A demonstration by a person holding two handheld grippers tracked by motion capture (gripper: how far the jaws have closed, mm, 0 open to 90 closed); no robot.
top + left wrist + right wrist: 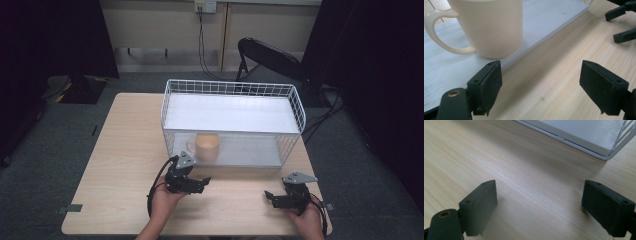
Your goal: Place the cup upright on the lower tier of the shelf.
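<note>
In the high view, the mug point(207, 146) is standing upright on the lower shelf of the white wire rack point(232, 89), near its open front, handle to the left. The left gripper point(200, 184) is sitting on the table point(127, 150) just in front of the mug, apart from it. The right gripper point(272, 198) is resting near the table's front right, well apart from the mug.

In the left gripper view, the jaws are standing wide open with only bare tabletop between them; the mug point(490, 26) is sitting just beyond the left jaw, on the shelf point(446, 72), not touched.

In the right gripper view, the jaws are gaping open over bare wood, the rack's corner point(609, 157) lying ahead.

The placing looks done: the mug is resting in the rack, free of both grippers. What seems left is drawing the hands back.
</note>
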